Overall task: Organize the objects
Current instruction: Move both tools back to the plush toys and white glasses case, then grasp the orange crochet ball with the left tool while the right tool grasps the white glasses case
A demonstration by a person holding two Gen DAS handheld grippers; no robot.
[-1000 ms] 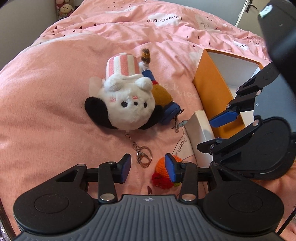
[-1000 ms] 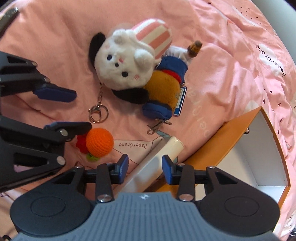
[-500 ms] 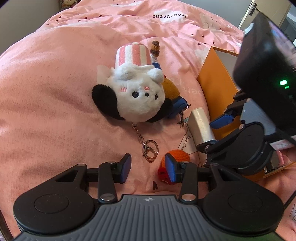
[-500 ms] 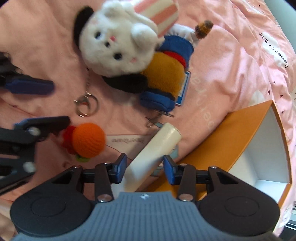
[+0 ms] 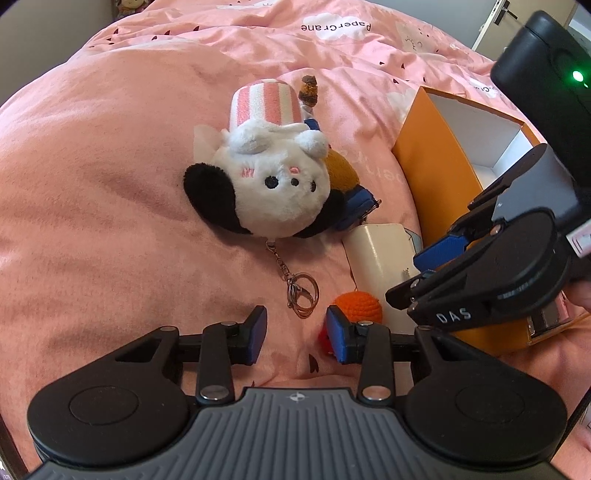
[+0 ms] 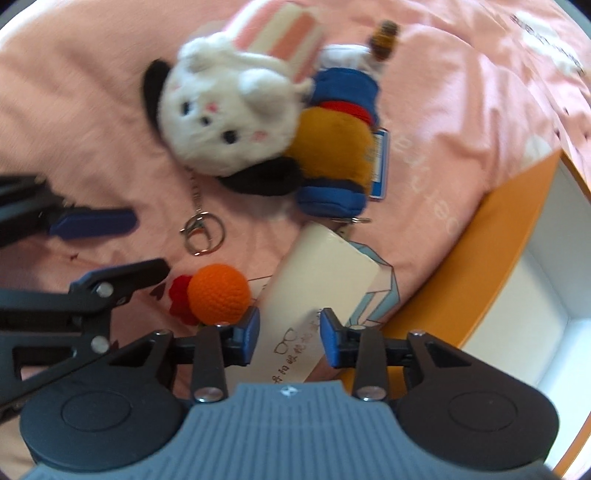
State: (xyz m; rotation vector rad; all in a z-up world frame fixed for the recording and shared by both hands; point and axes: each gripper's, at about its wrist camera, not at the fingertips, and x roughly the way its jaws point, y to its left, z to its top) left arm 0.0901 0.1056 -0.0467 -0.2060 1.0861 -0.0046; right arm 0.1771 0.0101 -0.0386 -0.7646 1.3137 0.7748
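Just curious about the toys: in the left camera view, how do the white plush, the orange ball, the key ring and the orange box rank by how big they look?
1. White plush and orange box: too alike to rank, box partly hidden.
2. Orange ball.
3. Key ring.

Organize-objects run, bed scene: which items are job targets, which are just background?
Job items:
- cream tube, between the open right gripper fingers
- orange crochet ball
- white plush keychain
- blue-orange plush
- orange box
- left gripper, open

Background:
- pink duvet
- door
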